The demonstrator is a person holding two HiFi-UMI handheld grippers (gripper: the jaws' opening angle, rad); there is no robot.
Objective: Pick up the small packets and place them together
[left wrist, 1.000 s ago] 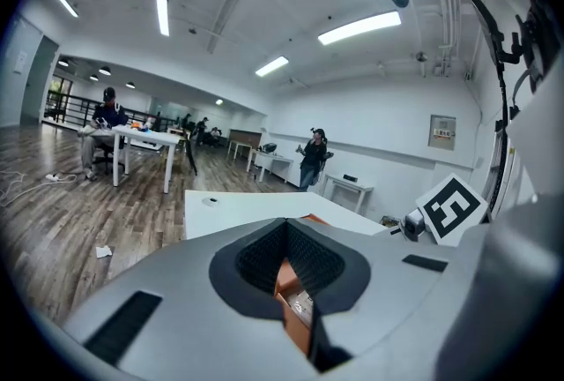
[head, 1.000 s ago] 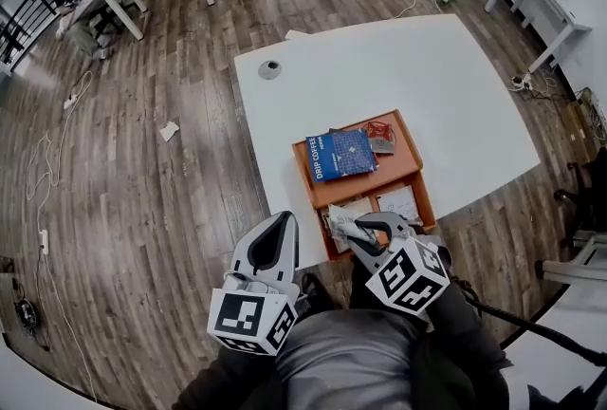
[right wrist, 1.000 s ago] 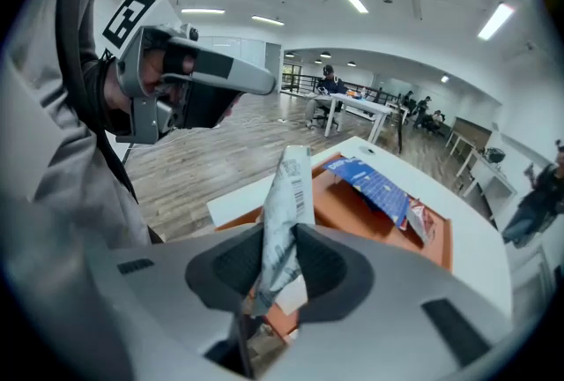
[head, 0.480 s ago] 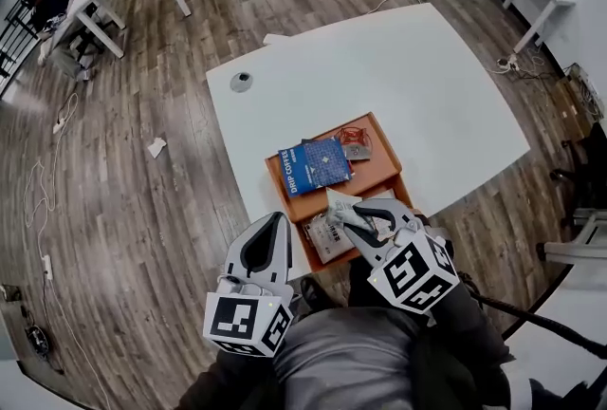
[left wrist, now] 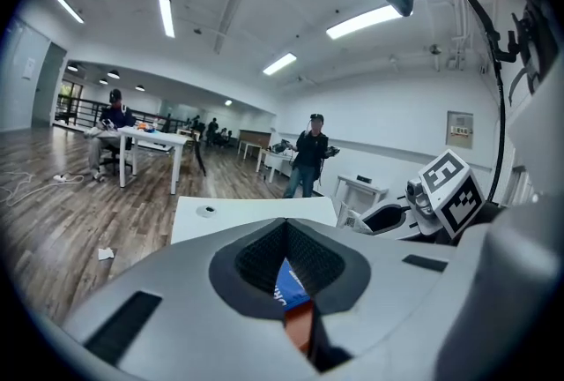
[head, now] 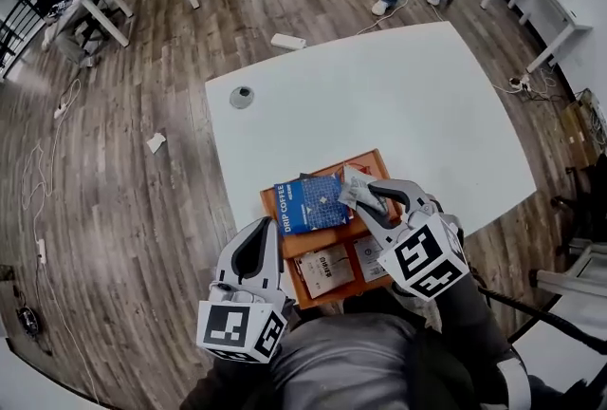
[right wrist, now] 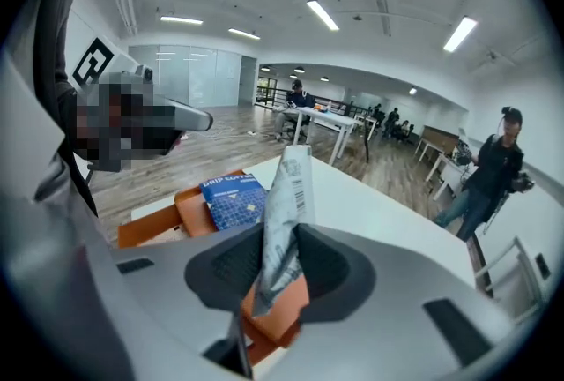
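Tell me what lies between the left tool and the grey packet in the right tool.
The blue box in the orange tray; the head view shows it between the left tool and the grey packet.

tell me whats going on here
A person at a white table holds a gripper in each hand and is sorting small packets in an orange tray. The right gripper is shut on a crumpled grey packet, held above the tray's far compartment beside the blue drip coffee box. Two more packets lie in the near compartment. The left gripper is shut and empty by the tray's left edge.
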